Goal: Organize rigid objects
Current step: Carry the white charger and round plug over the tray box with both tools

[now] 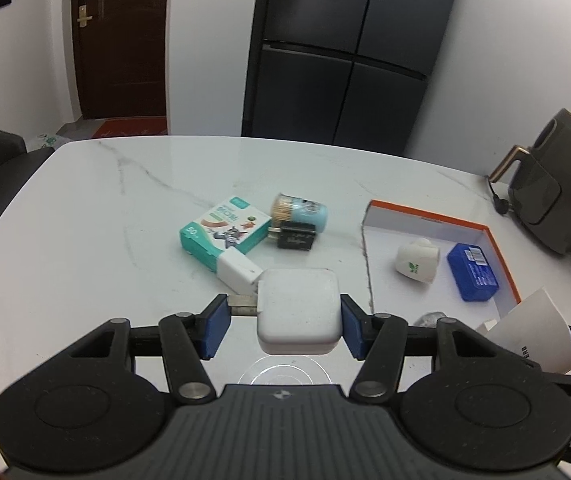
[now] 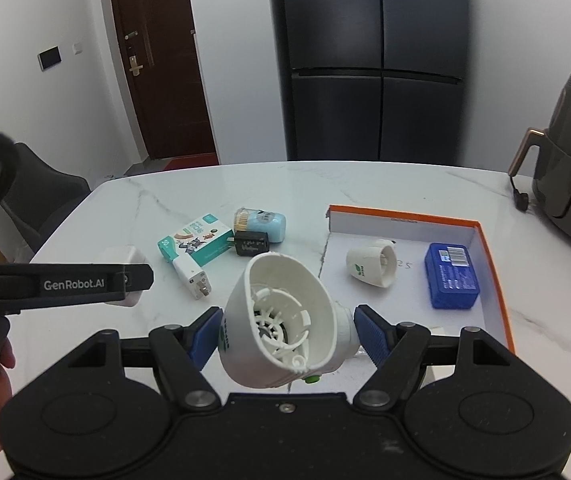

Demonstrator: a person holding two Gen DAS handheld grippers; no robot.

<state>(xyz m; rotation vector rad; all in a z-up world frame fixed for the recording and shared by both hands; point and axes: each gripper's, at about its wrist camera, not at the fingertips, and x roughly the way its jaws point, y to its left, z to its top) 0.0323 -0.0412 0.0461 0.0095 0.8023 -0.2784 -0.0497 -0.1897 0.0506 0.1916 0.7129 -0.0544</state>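
My left gripper (image 1: pixel 284 326) stands around a white square adapter (image 1: pixel 299 310); its right pad touches the adapter and a gap shows at its left pad, so it is open. My right gripper (image 2: pixel 285 334) is shut on a white cone-shaped plastic device (image 2: pixel 281 320), held above the table. The left gripper also shows in the right wrist view (image 2: pixel 125 280). On the marble table lie a teal box (image 1: pixel 225 234), a white charger (image 1: pixel 239 272), a black plug (image 1: pixel 295 238) and a light-blue toothpick jar (image 1: pixel 301 210).
An orange-rimmed white box lid (image 2: pixel 493 264) at the right holds a small white cup-shaped device (image 2: pixel 371 266) and a blue case (image 2: pixel 451 276). A dark air fryer (image 1: pixel 557 200) stands at the far right. A black fridge and a chair are beyond the table.
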